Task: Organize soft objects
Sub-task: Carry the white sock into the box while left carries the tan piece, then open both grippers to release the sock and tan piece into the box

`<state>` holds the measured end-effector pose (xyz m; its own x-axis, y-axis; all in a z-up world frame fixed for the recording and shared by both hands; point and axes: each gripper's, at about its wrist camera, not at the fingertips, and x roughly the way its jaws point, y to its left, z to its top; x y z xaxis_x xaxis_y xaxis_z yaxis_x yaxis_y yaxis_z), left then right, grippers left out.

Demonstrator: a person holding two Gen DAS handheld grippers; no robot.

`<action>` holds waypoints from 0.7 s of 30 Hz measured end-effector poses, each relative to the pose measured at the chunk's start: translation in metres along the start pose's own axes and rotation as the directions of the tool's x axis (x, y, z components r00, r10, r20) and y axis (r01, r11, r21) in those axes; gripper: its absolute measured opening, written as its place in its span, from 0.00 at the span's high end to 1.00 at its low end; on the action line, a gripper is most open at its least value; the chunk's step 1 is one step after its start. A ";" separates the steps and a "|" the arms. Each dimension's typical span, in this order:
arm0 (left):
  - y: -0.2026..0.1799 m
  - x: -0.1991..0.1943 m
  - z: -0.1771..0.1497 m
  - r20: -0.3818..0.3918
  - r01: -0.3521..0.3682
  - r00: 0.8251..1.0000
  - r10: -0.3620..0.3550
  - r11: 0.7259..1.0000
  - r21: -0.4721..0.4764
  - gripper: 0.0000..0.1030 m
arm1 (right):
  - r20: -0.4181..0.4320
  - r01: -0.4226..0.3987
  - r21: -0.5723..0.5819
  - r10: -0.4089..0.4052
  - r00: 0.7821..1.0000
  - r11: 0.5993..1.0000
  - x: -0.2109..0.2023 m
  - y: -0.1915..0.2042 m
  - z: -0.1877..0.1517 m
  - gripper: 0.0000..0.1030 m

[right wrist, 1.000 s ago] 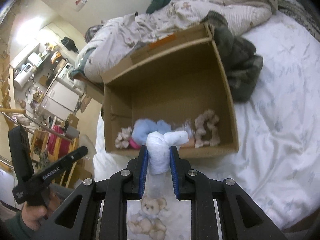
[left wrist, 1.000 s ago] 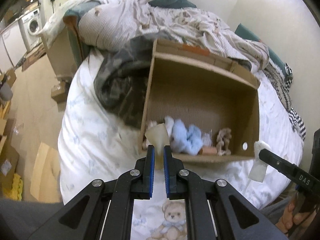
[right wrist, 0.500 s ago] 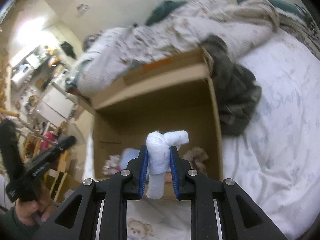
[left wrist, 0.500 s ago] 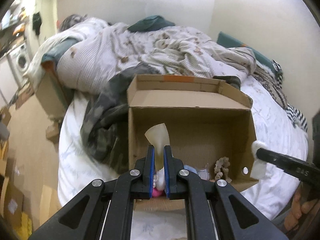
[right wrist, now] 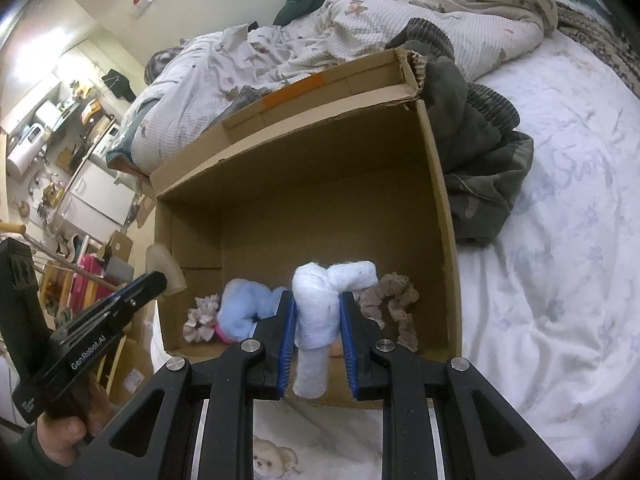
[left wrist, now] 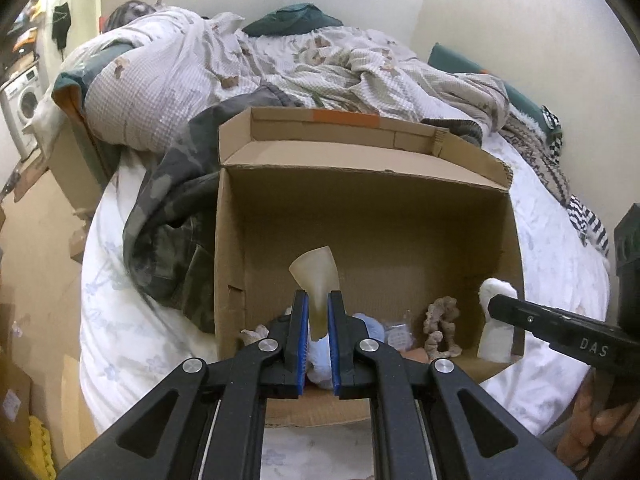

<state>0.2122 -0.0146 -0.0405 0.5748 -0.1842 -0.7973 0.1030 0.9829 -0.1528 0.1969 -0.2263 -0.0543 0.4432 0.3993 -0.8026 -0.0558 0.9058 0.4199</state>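
An open cardboard box [left wrist: 360,216] stands on the bed; it also shows in the right wrist view [right wrist: 304,200]. My left gripper [left wrist: 318,304] is shut on a beige sock [left wrist: 316,276], held over the box's near left part. My right gripper [right wrist: 318,312] is shut on a knotted white sock [right wrist: 320,296], held over the box's near edge. That white sock [left wrist: 496,320] shows at the box's right wall in the left wrist view. Inside lie a light blue sock [right wrist: 244,312], a tan scrunchie [right wrist: 396,308] and a pale scrunchie [right wrist: 200,320].
A dark camouflage garment [left wrist: 168,232] lies left of the box, and dark clothes [right wrist: 476,152] lie behind it. A rumpled quilt [left wrist: 240,64] covers the far bed. The white sheet [right wrist: 560,240] extends right. Floor clutter [right wrist: 72,152] lies beyond the bed's left side.
Both grippers moved from in front of the box to over its near edge, still holding their socks. The box looks closer and larger in both views.
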 end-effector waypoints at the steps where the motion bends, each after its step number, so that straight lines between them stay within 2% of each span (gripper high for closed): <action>1: 0.000 0.002 0.000 -0.003 0.001 1.000 -0.001 1.000 -0.004 0.92 | -0.002 0.002 -0.003 -0.002 1.000 1.000 0.001 0.000 0.001 0.77; 14: -0.008 0.006 -0.002 -0.005 0.044 0.999 -0.044 0.999 0.012 0.92 | -0.037 0.011 -0.007 -0.011 0.999 1.000 0.011 0.004 0.000 0.77; 21: -0.008 0.008 -0.005 -0.019 0.041 0.999 -0.041 0.999 0.016 0.85 | -0.043 0.023 0.004 -0.023 0.999 1.000 0.013 0.002 -0.001 0.77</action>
<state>0.2122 -0.0244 -0.0483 0.5548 -0.2241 -0.8012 0.1396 0.9745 -0.1759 0.2014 -0.2192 -0.0642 0.4053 0.3842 -0.8296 -0.0423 0.9143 0.4027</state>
